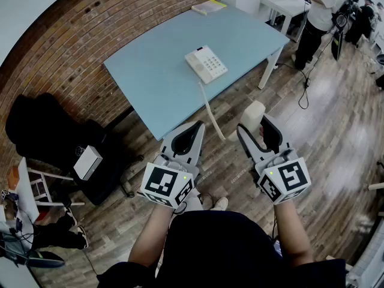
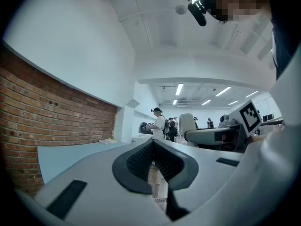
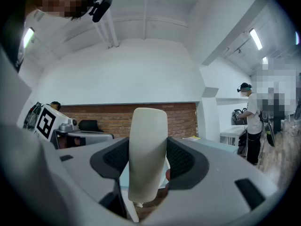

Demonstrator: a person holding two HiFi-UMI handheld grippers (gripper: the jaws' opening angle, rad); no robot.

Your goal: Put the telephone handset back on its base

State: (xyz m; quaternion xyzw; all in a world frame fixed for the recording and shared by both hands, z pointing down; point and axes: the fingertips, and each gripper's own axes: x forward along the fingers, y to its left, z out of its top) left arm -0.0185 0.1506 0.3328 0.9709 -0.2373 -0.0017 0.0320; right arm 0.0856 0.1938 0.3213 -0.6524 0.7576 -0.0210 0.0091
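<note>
Handset: the handset (image 1: 253, 111) is in the air over the wooden floor, near the front edge of the surface (image 1: 150, 83) and well apart from the base (image 1: 206, 64).
Right gripper: the right gripper (image 1: 252, 123) has its jaws wide apart, and both pads press on the handset (image 3: 148, 154), which stands upright between them.
Left gripper: the left gripper (image 1: 197, 126) is just left of the handset; its jaws are together and carry nothing.
Base: it lies flat in the middle of the blue surface, with the keypad on its right part; the left part, where the handset belongs, looks free.
Cord: the cord (image 1: 210, 110) runs from the base over the near edge and down toward the handset.
Handling: the handset looks like stiff, smooth plastic, probably light; it will not bend, but it can slip or turn between the pads.
Where to hold: across the middle of the grip part, so both ends stay free to sit in the cradle.
Risk: the cord can pull on the handset or drag the base, I think.
</note>
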